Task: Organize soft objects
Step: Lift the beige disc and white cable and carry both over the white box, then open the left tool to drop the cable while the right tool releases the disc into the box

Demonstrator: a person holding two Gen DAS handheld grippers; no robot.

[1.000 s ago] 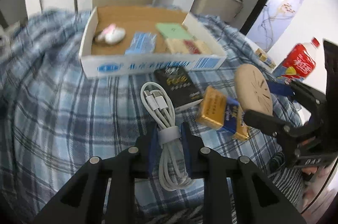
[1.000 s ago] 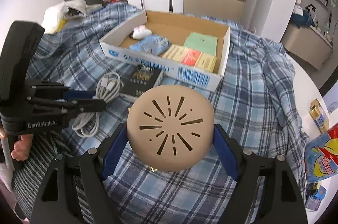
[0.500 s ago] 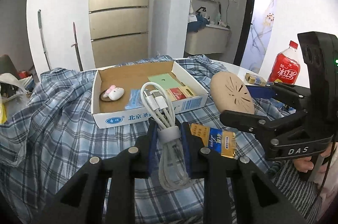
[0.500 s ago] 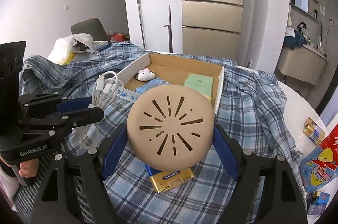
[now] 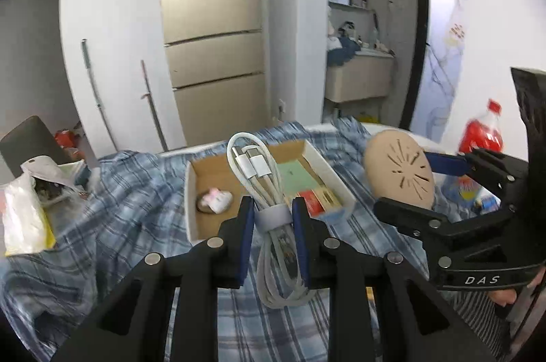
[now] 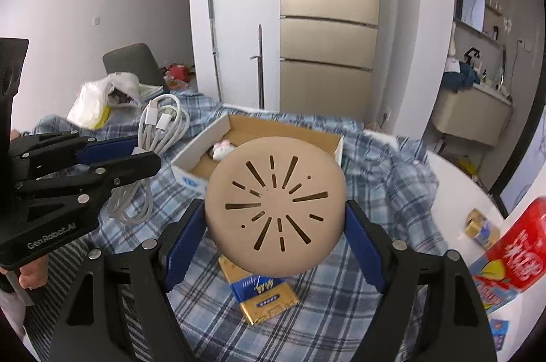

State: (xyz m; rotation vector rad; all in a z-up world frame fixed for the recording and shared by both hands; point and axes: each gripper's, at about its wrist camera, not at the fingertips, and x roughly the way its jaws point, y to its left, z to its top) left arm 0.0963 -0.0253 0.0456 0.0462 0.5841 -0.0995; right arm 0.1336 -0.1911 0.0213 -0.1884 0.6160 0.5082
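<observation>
In the left view, our left gripper (image 5: pixel 271 218) pinches the cable (image 5: pixel 269 191) at frame center, its long axis pointing ahead at the box (image 5: pixel 336 188) just beyond. In the right view, our right gripper (image 6: pixel 274 230) squeezes the pad (image 6: pixel 274 213), hiding most of the box; a packet (image 6: pixel 264 297) shows only here.

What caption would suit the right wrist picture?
Right gripper holds a round tan pad above the plaid cloth, cardboard box beyond.

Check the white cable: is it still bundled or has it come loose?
Bundled. The white cable is coiled in loops, a grey strap wrapped round its middle, where the left gripper pinches it; both plug ends lie together on top.
</observation>
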